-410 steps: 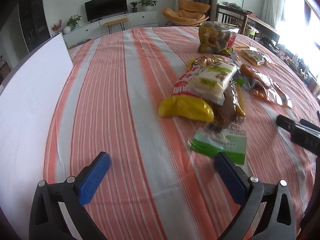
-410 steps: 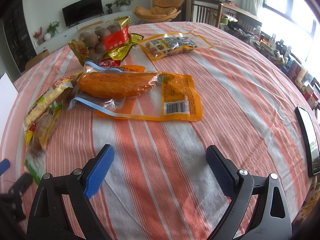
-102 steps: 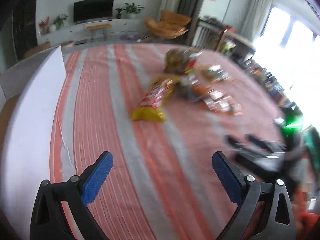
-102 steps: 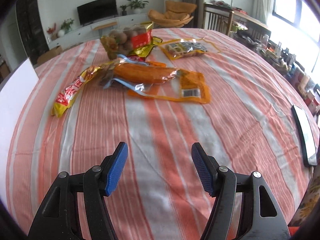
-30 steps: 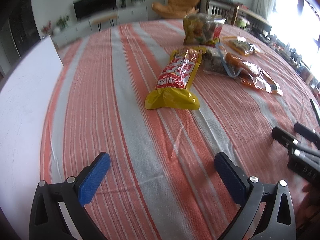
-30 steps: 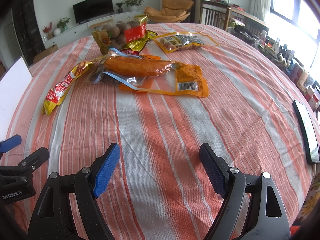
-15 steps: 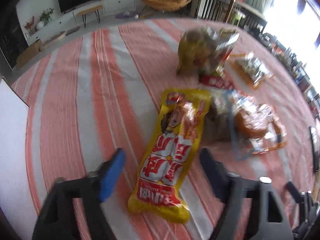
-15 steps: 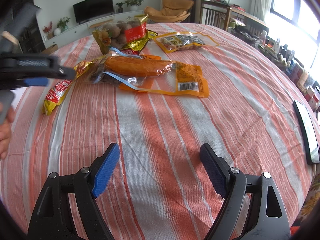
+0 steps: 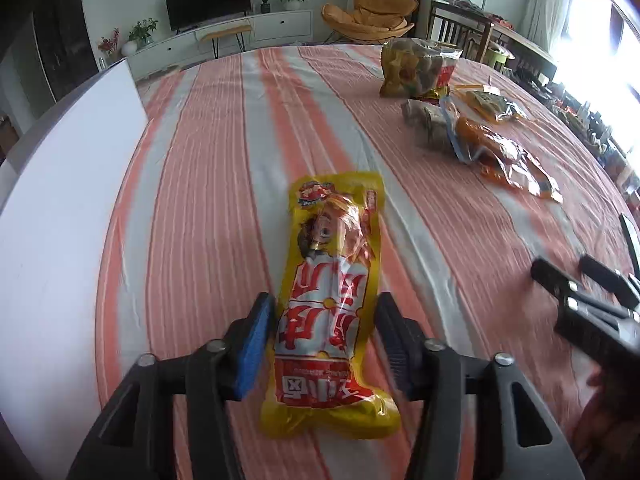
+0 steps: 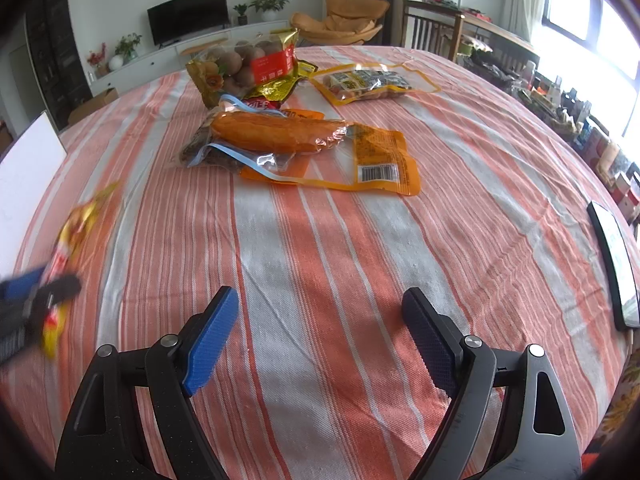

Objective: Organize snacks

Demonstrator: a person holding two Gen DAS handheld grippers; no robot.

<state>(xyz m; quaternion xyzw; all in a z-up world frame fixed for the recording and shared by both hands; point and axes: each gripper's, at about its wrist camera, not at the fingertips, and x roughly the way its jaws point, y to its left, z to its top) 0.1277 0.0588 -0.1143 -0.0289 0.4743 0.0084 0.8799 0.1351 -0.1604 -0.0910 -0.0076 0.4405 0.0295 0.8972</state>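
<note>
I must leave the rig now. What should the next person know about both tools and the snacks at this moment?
Left tool: closed around the lower part of the yellow snack bag; whether it grips firmly, I cannot tell.
Right tool: open, empty, over bare striped tablecloth.
Still grouped at the far side: sausage pack, orange pouch, round-snack bag, small orange pack.
Done: none visibly sorted. Left: place the yellow bag, then the four others.
</note>
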